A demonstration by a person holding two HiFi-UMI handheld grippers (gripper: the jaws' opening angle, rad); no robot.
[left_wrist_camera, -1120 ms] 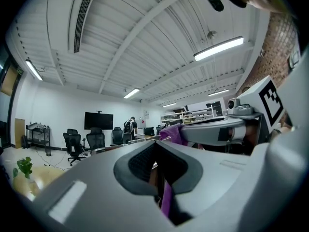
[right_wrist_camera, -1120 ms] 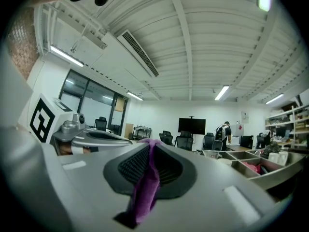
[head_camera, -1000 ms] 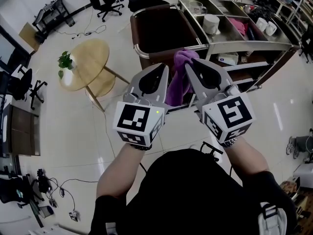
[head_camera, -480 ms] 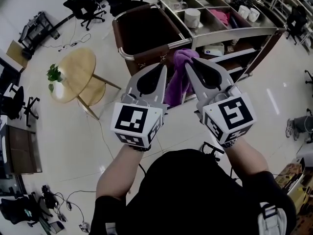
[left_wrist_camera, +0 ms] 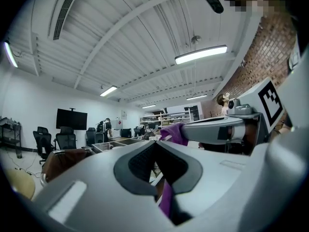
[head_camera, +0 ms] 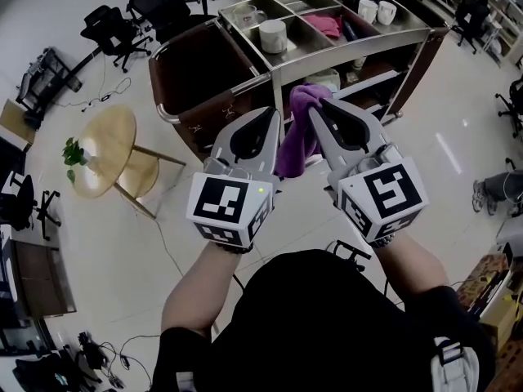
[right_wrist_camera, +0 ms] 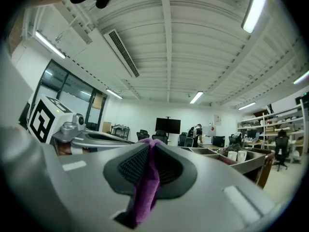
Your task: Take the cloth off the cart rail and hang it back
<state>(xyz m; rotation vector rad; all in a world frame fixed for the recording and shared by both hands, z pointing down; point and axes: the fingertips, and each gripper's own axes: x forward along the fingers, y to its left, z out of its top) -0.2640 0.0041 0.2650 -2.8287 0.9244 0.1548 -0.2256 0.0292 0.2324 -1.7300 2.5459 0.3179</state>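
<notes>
A purple cloth (head_camera: 296, 137) hangs between my two grippers, held up in front of my chest. The left gripper (head_camera: 274, 114) is shut on one edge of it, and a purple strip (left_wrist_camera: 166, 202) shows in its jaw gap. My right gripper (head_camera: 317, 106) is shut on the bunched top, with a fold of cloth (right_wrist_camera: 147, 187) running down between its pads. The steel cart (head_camera: 351, 49) stands just beyond the tips, and its chrome rail (head_camera: 214, 95) borders a brown bag on its left end. I cannot tell whether the cloth touches the cart.
The cart's top trays hold a stack of white dishes (head_camera: 273, 35), two white cups (head_camera: 376, 11) and a pink rag (head_camera: 325, 24). A round wooden table (head_camera: 102, 149) with a small plant (head_camera: 73, 152) stands at the left. Office chairs (head_camera: 114, 27) stand behind it.
In the head view the cart and the table have slid left and further up. Both grippers and the cloth keep the same place and the same grip.
</notes>
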